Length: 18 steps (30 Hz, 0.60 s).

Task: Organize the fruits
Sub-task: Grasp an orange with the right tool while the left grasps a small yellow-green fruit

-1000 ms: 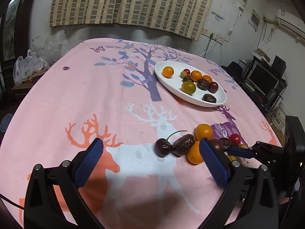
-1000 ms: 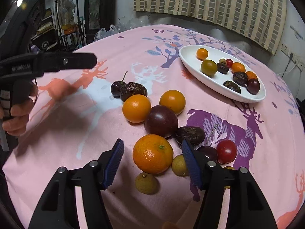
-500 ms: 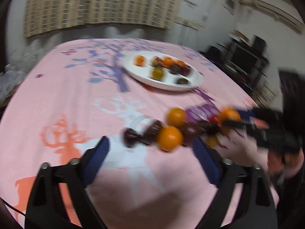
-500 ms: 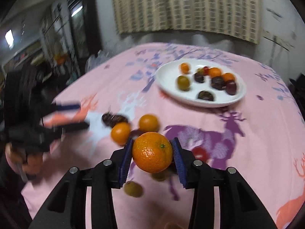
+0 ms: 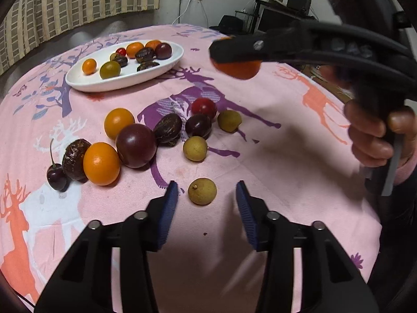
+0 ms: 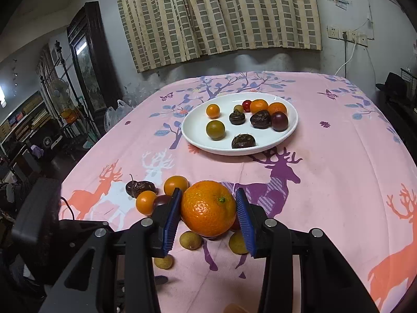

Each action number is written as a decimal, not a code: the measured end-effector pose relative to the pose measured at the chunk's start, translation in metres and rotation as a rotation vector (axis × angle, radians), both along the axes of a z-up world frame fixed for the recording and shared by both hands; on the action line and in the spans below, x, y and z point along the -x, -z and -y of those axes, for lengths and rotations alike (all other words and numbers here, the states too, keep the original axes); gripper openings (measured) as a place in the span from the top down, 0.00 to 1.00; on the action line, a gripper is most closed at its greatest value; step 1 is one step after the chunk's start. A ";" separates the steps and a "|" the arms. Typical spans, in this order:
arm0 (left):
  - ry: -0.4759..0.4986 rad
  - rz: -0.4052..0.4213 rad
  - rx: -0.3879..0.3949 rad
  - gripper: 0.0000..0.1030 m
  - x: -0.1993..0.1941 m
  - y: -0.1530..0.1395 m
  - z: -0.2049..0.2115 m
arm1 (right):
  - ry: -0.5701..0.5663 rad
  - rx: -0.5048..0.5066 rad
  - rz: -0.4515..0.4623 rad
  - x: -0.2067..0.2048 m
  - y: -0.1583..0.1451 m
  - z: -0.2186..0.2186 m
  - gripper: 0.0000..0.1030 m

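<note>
The right gripper (image 6: 208, 208) is clamped on a large round orange mandarin (image 6: 208, 208), one blue ribbed pad against each side of the fruit. The mandarin is held off the table, above the loose fruit cluster. In the left wrist view the same mandarin (image 5: 238, 69) shows below the black arm of the right gripper, in the air between the cluster and the far table edge.

The left gripper (image 5: 207, 195) is low over the pink deer-print tablecloth (image 5: 286, 156) with its blue pads apart. A small yellow-green round fruit (image 5: 202, 191) lies on the cloth just ahead of the gap between the pads, touching neither.

Loose fruit on the cloth:
- a dark purple round fruit (image 5: 136, 145), touching a glossy orange fruit (image 5: 101, 163) on its left;
- a second orange fruit (image 5: 119, 123) just behind them;
- a dark cherry with a stem (image 5: 56, 176) beside a wrinkled dark brown fruit (image 5: 75, 159), at the left end of the cluster;
- a red cherry tomato (image 5: 204, 107) at the far side, with two more yellow-green fruits near it.

An oval white ceramic plate (image 6: 192, 135) sits well beyond the cluster, toward the curtain side. It holds small orange, dark brown, purple, green and red fruits.
</note>
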<state>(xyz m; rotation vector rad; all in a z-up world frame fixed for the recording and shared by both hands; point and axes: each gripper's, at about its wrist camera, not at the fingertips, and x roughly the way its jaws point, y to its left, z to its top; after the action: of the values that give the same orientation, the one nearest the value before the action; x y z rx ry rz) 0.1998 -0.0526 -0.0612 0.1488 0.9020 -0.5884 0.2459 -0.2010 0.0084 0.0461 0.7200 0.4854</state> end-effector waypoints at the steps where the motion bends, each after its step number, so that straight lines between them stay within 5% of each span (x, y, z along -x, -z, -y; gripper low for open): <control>1: -0.004 -0.003 -0.008 0.68 -0.001 0.001 0.001 | -0.001 -0.001 0.002 0.001 -0.001 0.000 0.59; 2: -0.006 -0.006 -0.018 0.76 -0.002 0.003 0.002 | -0.002 -0.001 0.003 0.002 -0.001 0.000 0.59; 9: -0.013 0.011 -0.028 0.77 -0.002 -0.001 -0.001 | 0.002 -0.004 0.000 0.002 0.001 0.002 0.59; 18: -0.063 0.044 0.053 0.77 -0.069 -0.062 -0.040 | 0.039 -0.045 0.022 -0.033 -0.008 0.004 0.59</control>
<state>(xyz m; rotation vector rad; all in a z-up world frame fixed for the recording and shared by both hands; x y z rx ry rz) 0.2684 -0.0122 0.0012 0.0848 0.8445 -0.5478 0.2785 -0.2047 0.0166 0.0965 0.6856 0.4638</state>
